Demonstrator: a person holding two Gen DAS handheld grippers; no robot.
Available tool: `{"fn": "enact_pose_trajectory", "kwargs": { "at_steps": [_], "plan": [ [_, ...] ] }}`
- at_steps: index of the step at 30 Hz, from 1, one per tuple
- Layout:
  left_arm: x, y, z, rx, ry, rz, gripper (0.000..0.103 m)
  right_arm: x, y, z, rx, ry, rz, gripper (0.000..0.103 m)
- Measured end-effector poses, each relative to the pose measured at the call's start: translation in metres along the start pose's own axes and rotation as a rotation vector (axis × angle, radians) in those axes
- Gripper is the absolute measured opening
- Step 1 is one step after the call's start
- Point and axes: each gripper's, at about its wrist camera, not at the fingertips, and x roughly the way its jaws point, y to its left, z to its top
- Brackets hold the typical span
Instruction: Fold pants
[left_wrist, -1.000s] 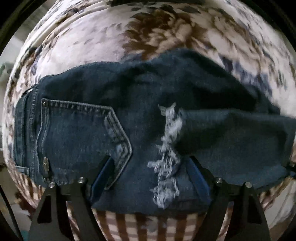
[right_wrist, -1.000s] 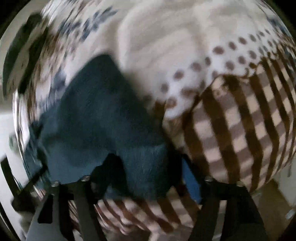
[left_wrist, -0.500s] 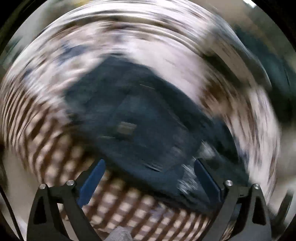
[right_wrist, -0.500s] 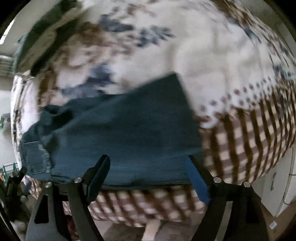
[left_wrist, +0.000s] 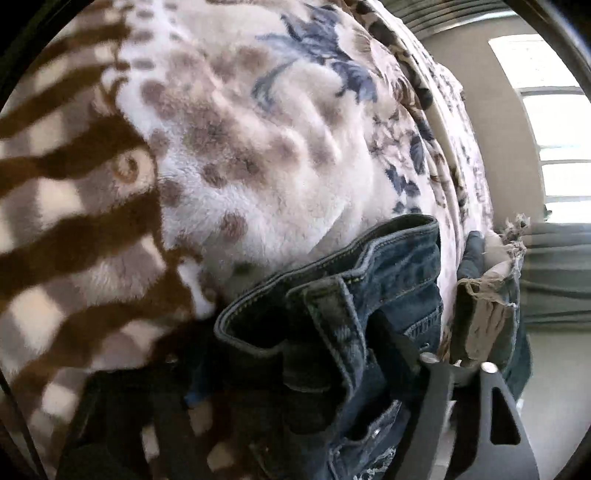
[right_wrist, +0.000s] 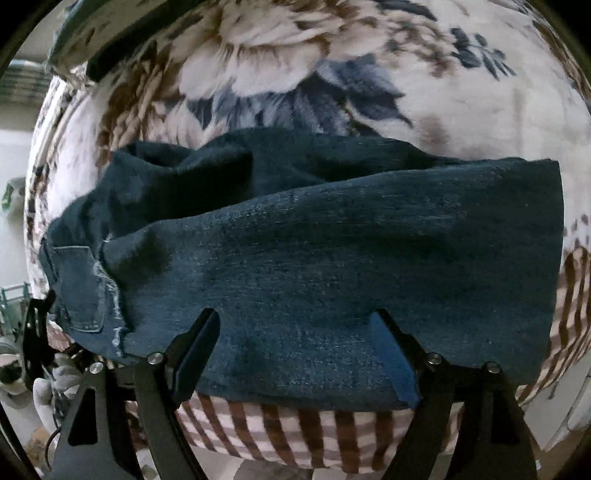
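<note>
Plainly the whole thing turns on how the pants (right_wrist: 332, 258) lie — stretched crosswise in front of the right gripper (right_wrist: 295, 354), long axis running side to side on the blanket (right_wrist: 369, 66), folded leg end toward the right. That gripper's fingers stand wide, poised over the near edge, not pinching the cloth. At the other end the left gripper (left_wrist: 295, 369) is nearer the waistband (left_wrist: 332, 266) — denim bunches between its fingers, jaws closing, though I cannot tell whether the pads (left_wrist: 391, 343) press yet. My guess: each hand takes its own end.
</note>
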Motion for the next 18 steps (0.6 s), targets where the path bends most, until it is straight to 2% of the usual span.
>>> {"fn": "enact_pose_trajectory", "kwargs": {
  "at_steps": [4, 9, 11, 13, 14, 18],
  "plan": [
    [-0.006, 0.000, -0.005, 0.046, 0.005, -0.020, 0.082, 0.001, 0.003, 0.003, 0.001, 0.008, -0.006, 0.085],
    [0.006, -0.011, 0.005, 0.010, 0.018, 0.006, 0.081, 0.002, 0.000, 0.000, 0.018, 0.020, 0.000, 0.085],
    [0.006, -0.021, 0.005, 0.061, 0.008, 0.032, 0.055, 0.003, -0.002, 0.000, 0.024, 0.017, -0.001, 0.085],
    [0.000, -0.027, 0.002, 0.114, -0.011, 0.054, 0.040, 0.002, -0.002, -0.002, 0.030, 0.011, -0.006, 0.085],
    [-0.004, -0.029, 0.000, 0.127, -0.020, 0.060, 0.034, 0.001, -0.001, -0.004, 0.031, 0.008, -0.007, 0.085],
    [-0.027, -0.052, -0.013, 0.245, -0.071, 0.100, 0.026, 0.002, 0.005, -0.010, 0.031, -0.005, 0.006, 0.085]
  ]
}}
